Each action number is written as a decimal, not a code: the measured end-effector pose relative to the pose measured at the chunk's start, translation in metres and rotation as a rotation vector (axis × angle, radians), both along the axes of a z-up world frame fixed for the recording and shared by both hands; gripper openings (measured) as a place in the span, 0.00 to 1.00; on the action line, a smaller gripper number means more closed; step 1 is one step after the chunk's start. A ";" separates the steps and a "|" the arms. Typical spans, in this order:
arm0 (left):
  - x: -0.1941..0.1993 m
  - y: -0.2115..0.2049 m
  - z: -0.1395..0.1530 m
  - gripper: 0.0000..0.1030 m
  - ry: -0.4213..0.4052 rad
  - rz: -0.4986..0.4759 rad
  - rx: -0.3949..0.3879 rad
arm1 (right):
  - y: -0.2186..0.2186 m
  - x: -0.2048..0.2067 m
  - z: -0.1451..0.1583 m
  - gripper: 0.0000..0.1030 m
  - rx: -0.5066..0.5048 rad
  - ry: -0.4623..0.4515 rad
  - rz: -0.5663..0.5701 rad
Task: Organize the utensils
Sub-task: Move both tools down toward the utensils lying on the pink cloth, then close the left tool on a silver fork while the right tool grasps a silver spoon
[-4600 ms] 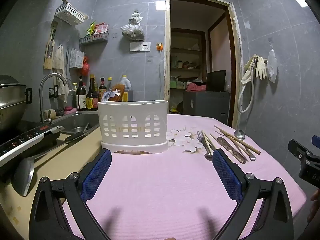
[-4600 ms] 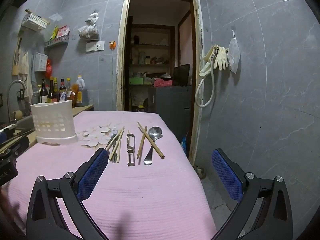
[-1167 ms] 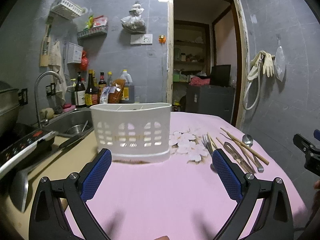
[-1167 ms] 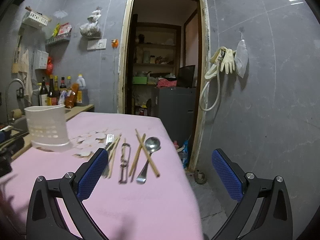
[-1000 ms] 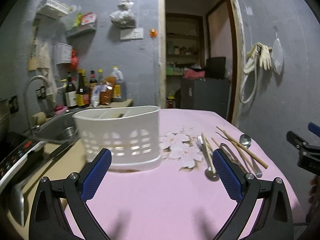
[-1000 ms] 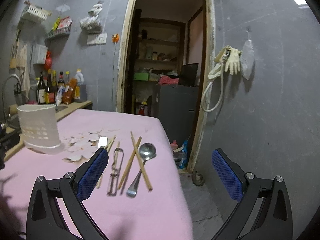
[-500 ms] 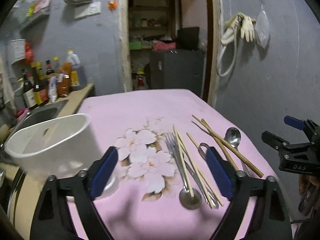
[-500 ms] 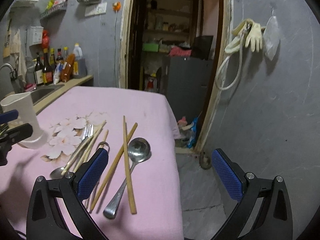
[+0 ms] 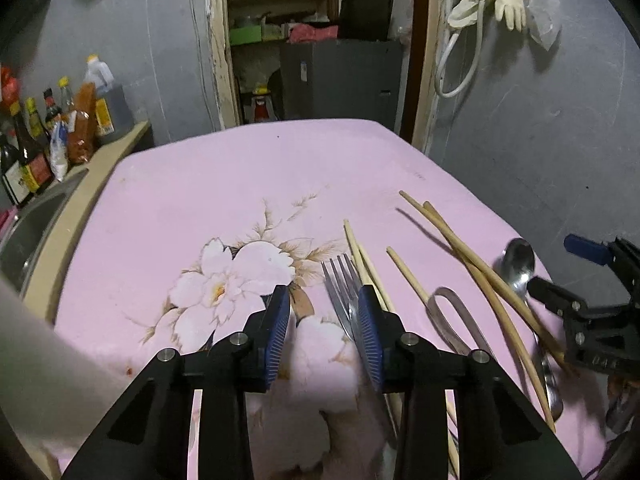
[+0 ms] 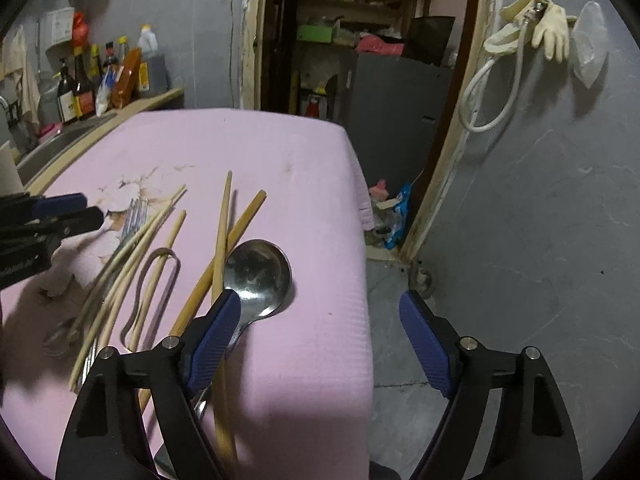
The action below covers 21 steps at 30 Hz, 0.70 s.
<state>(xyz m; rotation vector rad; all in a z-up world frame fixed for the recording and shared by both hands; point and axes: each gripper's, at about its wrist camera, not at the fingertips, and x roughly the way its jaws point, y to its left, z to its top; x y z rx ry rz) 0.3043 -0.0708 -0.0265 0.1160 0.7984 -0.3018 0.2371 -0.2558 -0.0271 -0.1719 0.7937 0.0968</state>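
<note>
- Fingers of left gripper [image 9: 323, 330] narrowed to a small gap, holding nothing, low over pink tablecloth [image 9: 224, 184], right pad beside fork [image 9: 340, 284] tines.
- Fingers of right gripper [image 10: 316, 334] spread wide, empty, left pad over handle of large spoon [image 10: 256, 272] near table's right edge.
- Chopsticks [image 10: 222, 240], tongs [image 10: 154, 284] and fork lying loose between both grippers.
- White holder [image 9: 24, 344] blurred at left edge, well apart from utensils.

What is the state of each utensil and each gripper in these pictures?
Left gripper: open, narrow gap, empty.
Right gripper: open wide, empty.
Large steel spoon: flat on cloth, bowl up.
Steel fork: flat on cloth.
Bamboo chopsticks: loose, crossed.
Metal tongs: flat on cloth.
</note>
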 end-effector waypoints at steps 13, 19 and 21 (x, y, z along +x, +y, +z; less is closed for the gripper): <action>0.039 0.013 -0.017 0.17 0.146 -0.055 -0.075 | 0.013 0.016 -0.009 0.75 0.021 0.052 0.021; 0.053 0.030 -0.024 0.17 0.226 -0.057 -0.165 | 0.012 0.022 -0.012 0.75 0.064 0.066 -0.003; 0.057 0.036 -0.023 0.17 0.240 -0.057 -0.193 | 0.012 0.022 -0.012 0.75 0.071 0.064 -0.016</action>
